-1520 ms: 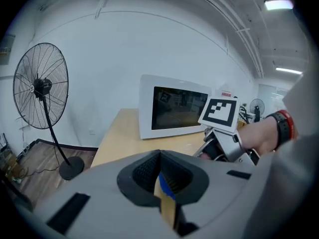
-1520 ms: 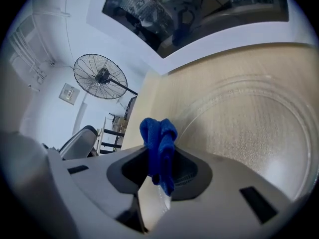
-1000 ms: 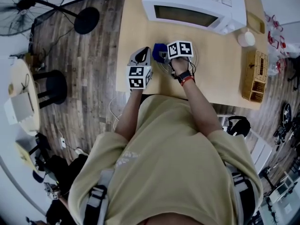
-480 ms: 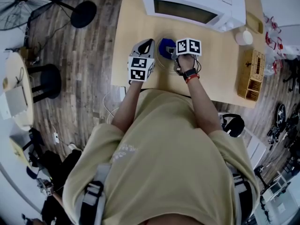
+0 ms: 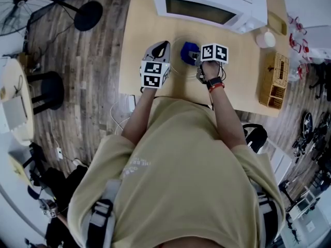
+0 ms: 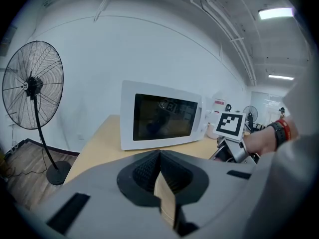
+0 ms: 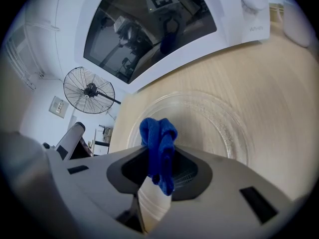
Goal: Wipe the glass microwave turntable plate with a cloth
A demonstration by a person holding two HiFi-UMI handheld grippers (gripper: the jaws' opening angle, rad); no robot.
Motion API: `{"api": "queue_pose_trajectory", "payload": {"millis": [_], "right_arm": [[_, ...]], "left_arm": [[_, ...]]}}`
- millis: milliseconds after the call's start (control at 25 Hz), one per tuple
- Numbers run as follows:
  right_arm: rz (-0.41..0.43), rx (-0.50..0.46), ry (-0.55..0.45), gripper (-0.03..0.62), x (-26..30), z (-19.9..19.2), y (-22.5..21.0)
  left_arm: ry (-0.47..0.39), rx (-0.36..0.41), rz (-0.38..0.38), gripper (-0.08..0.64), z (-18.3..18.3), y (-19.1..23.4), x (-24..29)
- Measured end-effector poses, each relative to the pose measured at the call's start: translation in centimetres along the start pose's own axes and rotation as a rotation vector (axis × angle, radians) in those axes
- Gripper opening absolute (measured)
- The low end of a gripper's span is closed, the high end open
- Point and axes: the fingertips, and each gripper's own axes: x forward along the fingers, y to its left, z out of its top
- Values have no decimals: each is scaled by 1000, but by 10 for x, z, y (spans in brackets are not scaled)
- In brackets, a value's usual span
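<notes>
Right gripper (image 7: 158, 159): jaws clamped on blue cloth (image 7: 158, 136) over clear glass turntable plate (image 7: 219, 118); shifted toward 3 o'clock since earlier. Left gripper (image 6: 159, 178): jaws together, empty.

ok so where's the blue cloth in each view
Head view: blue cloth upper centre, on the table in front of the white microwave.
Left gripper view: not in it.
Right gripper view: low centre, clamped in the right gripper.
Shared landmark: the microwave, seen in all three views.
</notes>
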Motion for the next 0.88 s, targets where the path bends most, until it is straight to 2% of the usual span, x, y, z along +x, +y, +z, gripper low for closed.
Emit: {"api": "queue_pose_trajectory", "payload": {"millis": [320,560,880], "right_arm": [[-19,15,-27,118,-18,4,-22],[-31,70,-56,118,-37,3,-44],[-83,81,-79,118,-60,3,-70]], "left_arm": [[-13,-8,-12,18,4,-4,2],[19,4,-43,18,1,-15,5],[36,11,-66,18,-2,-22,7]]}}
